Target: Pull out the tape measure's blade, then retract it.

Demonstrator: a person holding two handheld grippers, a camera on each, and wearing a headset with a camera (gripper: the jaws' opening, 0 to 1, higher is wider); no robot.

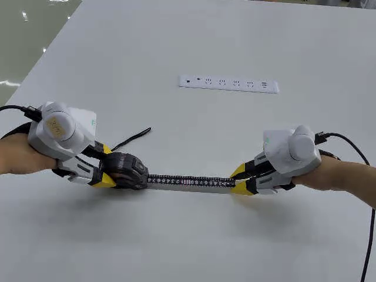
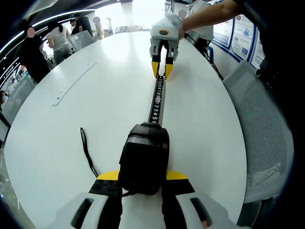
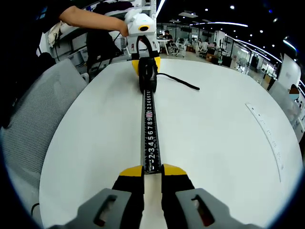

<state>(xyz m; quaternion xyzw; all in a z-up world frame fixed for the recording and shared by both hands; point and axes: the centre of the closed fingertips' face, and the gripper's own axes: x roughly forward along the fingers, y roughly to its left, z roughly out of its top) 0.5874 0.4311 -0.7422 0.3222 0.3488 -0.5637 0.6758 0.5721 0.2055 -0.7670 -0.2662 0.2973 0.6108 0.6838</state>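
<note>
Jaws on my left gripper (image 1: 108, 166) are clamped around the black tape measure case (image 1: 126, 170), which sits on the white table (image 1: 176, 47). Those on my right gripper (image 1: 239, 180) are pinched onto the tip of the blade (image 1: 191, 181). The blade spans straight between them, low over the table; I cannot tell whether it touches.

My worry is the right pinch. If it slips, the spring would likely whip the blade back and jolt the case in my left grip. Pulling off-line could kink the blade. The loose wrist strap (image 1: 132, 138) trails behind the case, well apart from the blade.

My left hand (image 1: 17, 154) and right hand (image 1: 323, 173) sit low at opposite sides, grippers near level and facing each other along the blade.
</note>
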